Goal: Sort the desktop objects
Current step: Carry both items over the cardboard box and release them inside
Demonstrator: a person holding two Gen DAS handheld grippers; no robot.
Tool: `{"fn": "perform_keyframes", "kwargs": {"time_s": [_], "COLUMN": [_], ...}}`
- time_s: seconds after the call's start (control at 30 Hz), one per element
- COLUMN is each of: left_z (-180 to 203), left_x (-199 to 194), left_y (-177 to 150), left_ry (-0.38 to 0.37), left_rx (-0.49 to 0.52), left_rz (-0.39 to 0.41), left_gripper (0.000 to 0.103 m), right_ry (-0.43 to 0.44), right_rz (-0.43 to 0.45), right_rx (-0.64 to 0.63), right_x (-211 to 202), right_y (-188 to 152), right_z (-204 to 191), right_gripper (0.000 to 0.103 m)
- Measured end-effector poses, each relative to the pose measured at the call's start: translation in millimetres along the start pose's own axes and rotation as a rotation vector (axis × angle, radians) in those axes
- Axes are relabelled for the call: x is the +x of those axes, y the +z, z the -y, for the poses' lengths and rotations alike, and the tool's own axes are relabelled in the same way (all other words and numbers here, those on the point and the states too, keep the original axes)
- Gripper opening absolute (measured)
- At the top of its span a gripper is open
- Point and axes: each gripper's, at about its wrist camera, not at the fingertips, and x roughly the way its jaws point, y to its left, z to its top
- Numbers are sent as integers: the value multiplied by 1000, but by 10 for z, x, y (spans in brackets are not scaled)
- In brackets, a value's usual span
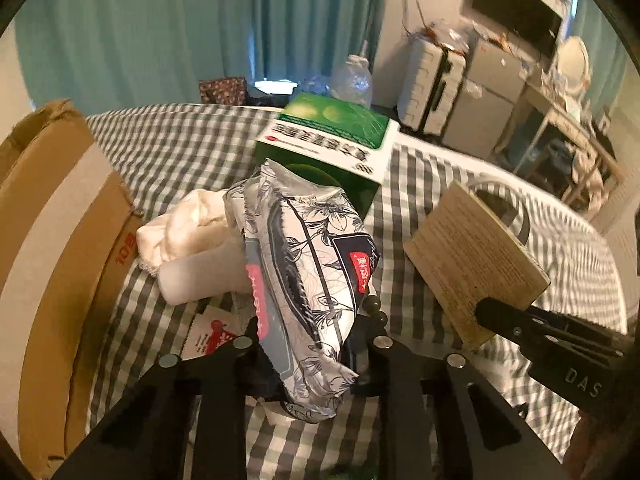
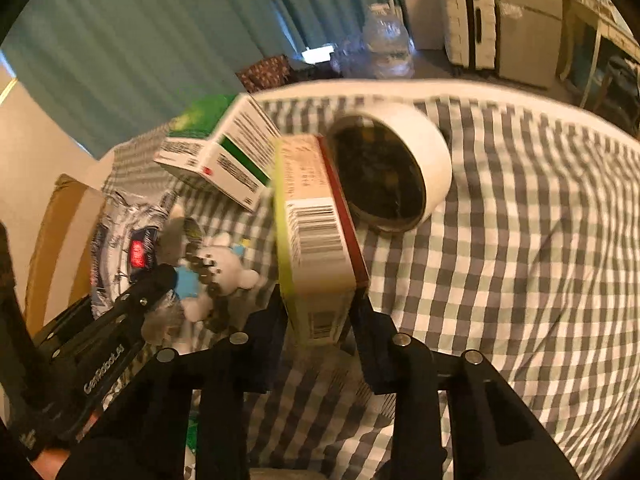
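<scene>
Gripping a floral tissue pack [image 1: 304,280] above the checked surface [image 1: 192,148], the left gripper [image 1: 312,340] has its fingers clenched on it. The right gripper [image 2: 320,320] grasps a small box [image 2: 316,240] near a white bowl [image 2: 424,152] and green carton [image 1: 332,136].

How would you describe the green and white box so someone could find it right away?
Start at the checked tablecloth. The green and white box lies in the middle, toward the far edge, just beyond the floral tissue pack in the left gripper. It is the only green item, with black print on its white face.
</scene>
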Motion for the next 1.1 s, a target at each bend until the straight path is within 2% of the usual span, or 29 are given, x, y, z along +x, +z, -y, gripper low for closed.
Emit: {"fn": "perform_keyframes", "kwargs": {"time_s": [0.13,0.27,0.33,0.43,0.67,0.87,1.1], "left_z": [-8,45,89,114,49,-99,-424], "left_x": [-112,-259,-362,-518,-829,-1312,-1699], "left_y": [-9,-38,-57,-83,-112,-94,-53], "left_ry": [26,14,35,43,12,10,-14], "left_rx": [6,-2,22,43,-6,-55,-108], "left_rz": [-4,16,37,59,71,175,243], "left_gripper": [20,20,20,20,20,20,20], "right_ry": [-8,-34,-41,-44,-72,-72,-69], "right_rz": [-12,-49,-42,-3,41,121,182], "right_rx": [-31,-47,-55,-67,-60,-125,-171], "right_x": [-98,-197,-296,-478,-828,-1263,-1548], "right_y": [-153,-381,-418,-421,-529,-629,-650], "right_z": [-84,-92,-132,-188,-294,-636,-1029], "right_gripper": [28,28,28,28,28,28,28]}}
